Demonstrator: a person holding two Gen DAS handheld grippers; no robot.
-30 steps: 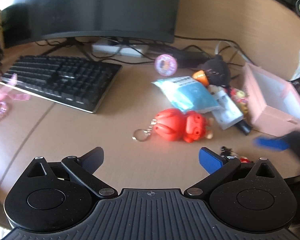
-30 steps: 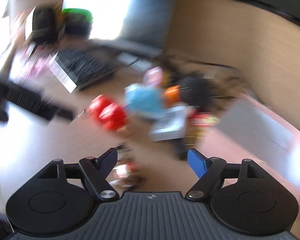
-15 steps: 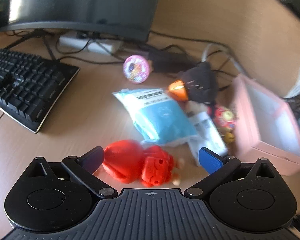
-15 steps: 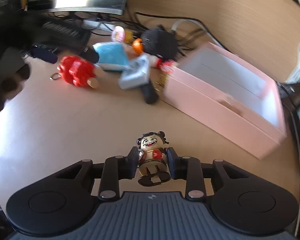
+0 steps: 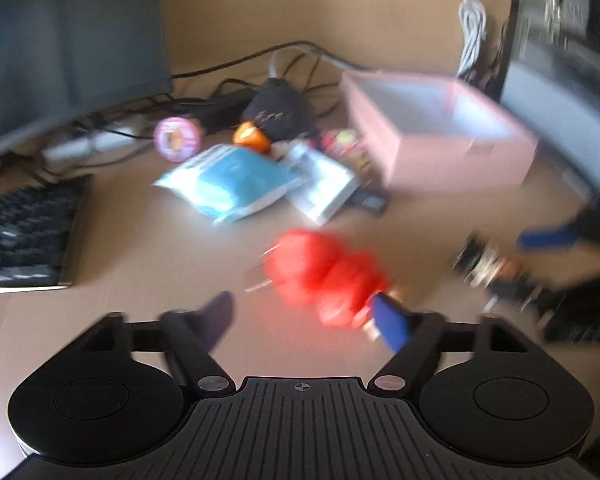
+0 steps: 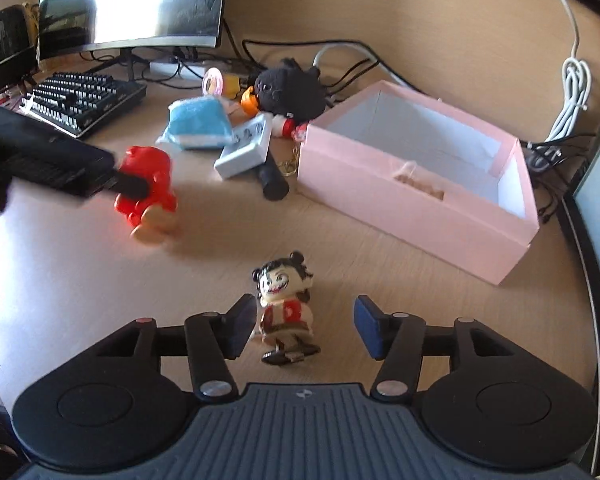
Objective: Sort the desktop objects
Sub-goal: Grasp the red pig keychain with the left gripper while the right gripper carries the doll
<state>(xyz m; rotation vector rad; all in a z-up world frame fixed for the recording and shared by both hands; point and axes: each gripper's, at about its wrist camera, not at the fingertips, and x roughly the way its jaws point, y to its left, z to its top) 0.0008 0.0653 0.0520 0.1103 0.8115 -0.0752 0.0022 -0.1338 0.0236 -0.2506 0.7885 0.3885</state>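
A red toy figure (image 5: pixel 328 280) lies on the desk between the fingers of my left gripper (image 5: pixel 306 320). Its jaws are closing. The blue right pad touches the toy and the left finger stands clear of it. The right wrist view shows one dark finger (image 6: pixel 130 186) laid over the red toy (image 6: pixel 148 184). A small grinning figurine (image 6: pixel 284 308) stands upright on the desk between the fingers of my right gripper (image 6: pixel 304 328). Those jaws are opening, with a clear gap on the figurine's right side. An open pink box (image 6: pixel 420 188) sits to the right.
A pile lies left of the pink box: a blue packet (image 6: pixel 198 126), a white carton (image 6: pixel 246 148), a black plush (image 6: pixel 290 92) and a black cylinder (image 6: pixel 274 182). A keyboard (image 6: pixel 84 100) and a monitor (image 6: pixel 140 0) stand at the back left. Cables run along the back.
My right gripper, shut on the figurine half a second ago, has spread its fingers and the figurine stands free. My left gripper has swung right and rolled, and its fingers have narrowed around the red toy.
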